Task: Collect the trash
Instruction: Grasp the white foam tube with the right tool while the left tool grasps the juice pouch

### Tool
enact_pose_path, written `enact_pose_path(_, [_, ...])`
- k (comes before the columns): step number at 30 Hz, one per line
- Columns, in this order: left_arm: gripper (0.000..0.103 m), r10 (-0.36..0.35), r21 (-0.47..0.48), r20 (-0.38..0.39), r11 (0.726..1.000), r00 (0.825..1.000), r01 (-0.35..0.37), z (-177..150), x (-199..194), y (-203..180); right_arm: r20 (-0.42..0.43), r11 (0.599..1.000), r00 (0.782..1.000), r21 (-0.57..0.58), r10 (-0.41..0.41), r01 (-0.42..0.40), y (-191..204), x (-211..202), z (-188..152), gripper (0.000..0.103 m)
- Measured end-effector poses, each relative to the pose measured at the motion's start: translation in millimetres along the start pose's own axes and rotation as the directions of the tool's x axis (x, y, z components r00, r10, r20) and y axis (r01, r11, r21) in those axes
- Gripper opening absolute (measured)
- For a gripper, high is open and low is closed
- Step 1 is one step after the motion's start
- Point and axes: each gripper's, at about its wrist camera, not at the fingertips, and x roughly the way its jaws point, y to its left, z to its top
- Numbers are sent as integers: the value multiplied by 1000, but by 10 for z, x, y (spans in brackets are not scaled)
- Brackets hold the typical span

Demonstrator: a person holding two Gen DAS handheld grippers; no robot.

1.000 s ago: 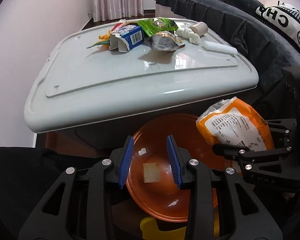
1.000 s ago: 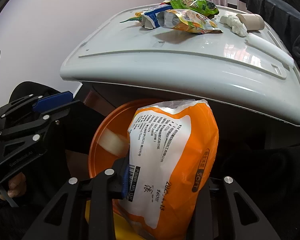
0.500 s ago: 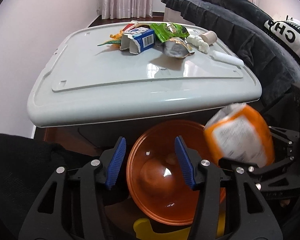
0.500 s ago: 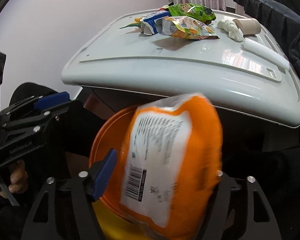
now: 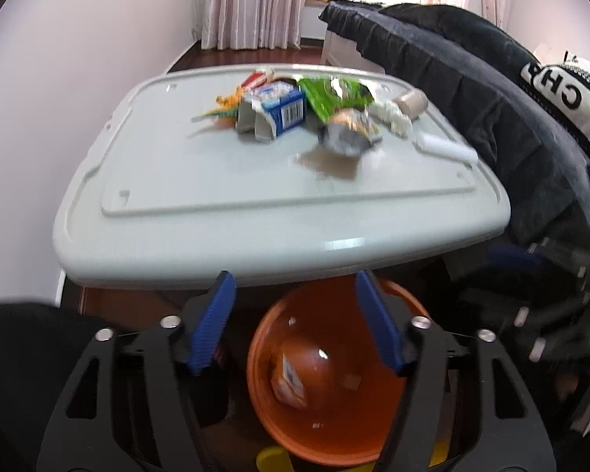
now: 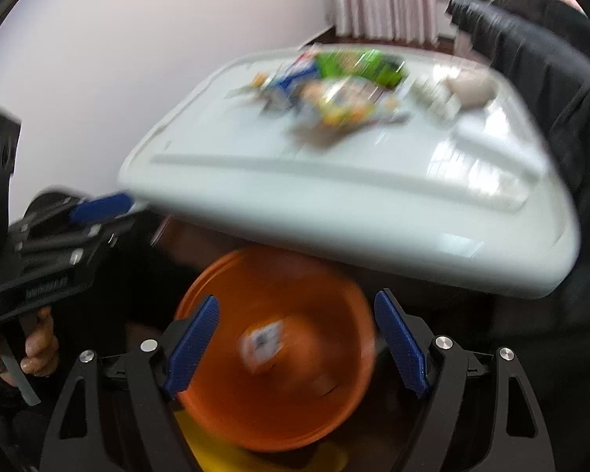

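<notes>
Your left gripper [image 5: 295, 322] & right gripper [image 6: 295, 338]: jaws opening, both released, nothing btwn the blue pads. Orange-and-white snack bag [image 5: 289, 379] lies inside the round orange plastic bin [image 5: 334, 428], below the pale grey plastic lid [image 5: 216, 204]. Rest of trash, incl. blue-white carton [image 5: 273, 114] & green wrapper [image 5: 332, 96], sits on that lid's far end.

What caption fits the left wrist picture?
Open hand-held gripper above orange bin holding an orange bag; more trash waits on the table.
</notes>
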Motion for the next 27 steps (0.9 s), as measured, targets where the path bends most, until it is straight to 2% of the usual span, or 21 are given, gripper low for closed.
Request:
enact_pose_path(3, [67, -9, 20, 33, 1000, 999, 8, 220, 43, -22, 47, 990, 991, -57, -125, 127, -396, -61, 400, 80])
enact_pose_path(4, [69, -12, 28, 41, 1000, 999, 11, 285, 64, -36, 20, 988, 989, -56, -144, 145, -591, -20, 567, 80])
enact_pose_path(7, [74, -36, 33, 73, 999, 997, 34, 435, 132, -73, -70, 998, 996, 44, -47, 50, -1032, 128, 890, 80])
enact_pose_path(8, [74, -41, 34, 83, 999, 996, 39, 464, 154, -90, -94, 996, 993, 33, -76, 79, -1160, 188, 1009, 76])
enact_pose_path(9, [74, -44, 34, 89, 999, 995, 41, 481, 175, -110, -108, 992, 986, -14, -124, 124, -1204, 243, 1097, 75])
enact_pose_path(10, [74, -51, 34, 95, 998, 994, 48, 487, 203, -125, -130, 978, 974, -115, -186, 171, -1234, 332, 1181, 75])
enact_pose_path(11, [74, -61, 32, 97, 998, 993, 58, 479, 237, -136, -142, 965, 966, -180, -217, 191, -1247, 401, 1210, 75])
enact_pose_path(13, [74, -72, 28, 88, 997, 993, 70, 457, 296, -151, -175, 920, 951, -345, -255, 184, -1239, 573, 1234, 75])
enact_pose_path(16, [74, -83, 30, 60, 996, 995, 82, 431, 379, -176, -191, 887, 949, -438, -252, 147, -1272, 711, 1233, 74])
enact_pose_path(18, [74, -87, 35, 58, 996, 994, 85, 414, 386, -187, -214, 885, 948, -449, -237, 120, -1319, 841, 1271, 74])
enact_pose_path(20, [74, -81, 40, 57, 996, 995, 79, 402, 400, -194, -252, 892, 936, -437, -244, 115, -1387, 997, 1275, 74])
enact_pose_path(22, [74, -74, 39, 57, 997, 996, 72, 390, 407, -187, -295, 901, 924, -421, -245, 105, -1446, 1132, 1265, 65])
enact_pose_path(23, [74, -72, 37, 58, 997, 996, 70, 389, 407, -179, -295, 926, 935, -368, -198, 80, -1494, 1127, 1290, 64])
enact_pose_path(24, [74, -70, 34, 58, 997, 996, 68, 390, 404, -173, -310, 941, 935, -333, -173, 63, -1522, 1131, 1303, 53])
enact_pose_path(25, [74, -69, 27, 59, 997, 996, 68, 391, 401, -158, -310, 950, 936, -306, -165, 66, -1536, 1127, 1303, 52])
enact_pose_path(27, [74, -75, 14, 59, 997, 995, 74, 394, 403, -136, -298, 944, 936, -317, -189, 90, -1467, 1106, 1264, 43])
